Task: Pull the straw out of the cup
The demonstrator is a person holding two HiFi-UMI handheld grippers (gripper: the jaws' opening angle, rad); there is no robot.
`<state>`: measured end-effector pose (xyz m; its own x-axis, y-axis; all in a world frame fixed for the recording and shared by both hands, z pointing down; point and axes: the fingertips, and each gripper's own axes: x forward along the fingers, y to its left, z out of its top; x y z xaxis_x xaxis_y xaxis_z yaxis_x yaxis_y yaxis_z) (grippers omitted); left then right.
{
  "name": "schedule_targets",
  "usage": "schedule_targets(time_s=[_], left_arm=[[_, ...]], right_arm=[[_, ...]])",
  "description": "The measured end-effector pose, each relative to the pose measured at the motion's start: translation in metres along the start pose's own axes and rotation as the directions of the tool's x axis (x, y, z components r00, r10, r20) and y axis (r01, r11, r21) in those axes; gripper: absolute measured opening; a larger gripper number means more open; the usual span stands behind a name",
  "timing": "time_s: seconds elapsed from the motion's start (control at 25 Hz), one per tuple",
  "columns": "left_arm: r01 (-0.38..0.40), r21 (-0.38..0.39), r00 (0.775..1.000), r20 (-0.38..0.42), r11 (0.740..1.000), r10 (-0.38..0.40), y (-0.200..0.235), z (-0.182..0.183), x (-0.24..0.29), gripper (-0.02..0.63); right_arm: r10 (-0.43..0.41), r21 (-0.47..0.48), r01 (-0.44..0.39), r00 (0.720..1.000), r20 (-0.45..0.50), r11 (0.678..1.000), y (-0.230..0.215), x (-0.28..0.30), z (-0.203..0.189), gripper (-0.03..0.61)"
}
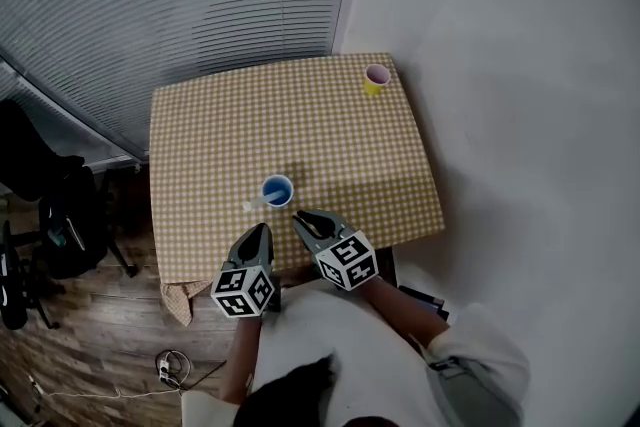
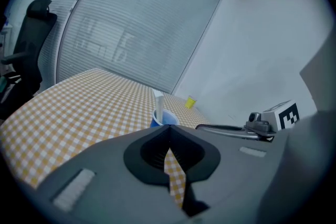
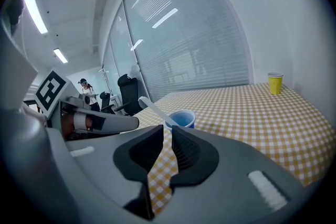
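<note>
From the head view, the blue cup stands on the checked bench near its front edge. The white straw sits in it and leans out over the rim toward the left, so the pull is not yet begun. The left claw and right claw hover just short of the cup, touching neither it nor the straw; a yellow cup stands well apart at the far corner. In the left gripper view, that claw is clenched tip to tip on nothing, with the cup and straw just ahead. In the right gripper view, the jaws stand a narrow slit apart and empty, the slanting straw beyond them. Reaching, gripping and lifting the straw all remain, I judge. The straw looks pale, stiff and wide.
</note>
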<state>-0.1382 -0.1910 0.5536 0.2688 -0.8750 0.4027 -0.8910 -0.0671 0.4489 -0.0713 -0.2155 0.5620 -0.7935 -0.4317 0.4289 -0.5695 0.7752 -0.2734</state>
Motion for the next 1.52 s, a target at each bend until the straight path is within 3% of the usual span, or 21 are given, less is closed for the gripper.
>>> schedule_targets(time_s=[0.36,0.68,1.52], left_arm=[[-0.073,-0.062,0.997,0.025,0.995,0.074,0.019,0.009,-0.010,0.012],[-0.099,-0.085,0.994,0.038,0.991,0.103,0.028,0.006,-0.011,0.012],[-0.151,-0.079,0.986,0.052,0.985,0.156,0.039,0.012,-0.023,0.012]], right_arm=[[0.068,-0.106,-0.072,0.997,-0.041,0.992,0.017,0.026,0.013,0.091],[0.074,-0.235,-0.083,0.996,-0.047,0.968,0.027,0.048,0.017,0.107],[0.070,-0.358,-0.093,0.995,-0.078,0.929,0.038,0.073,0.027,0.120]])
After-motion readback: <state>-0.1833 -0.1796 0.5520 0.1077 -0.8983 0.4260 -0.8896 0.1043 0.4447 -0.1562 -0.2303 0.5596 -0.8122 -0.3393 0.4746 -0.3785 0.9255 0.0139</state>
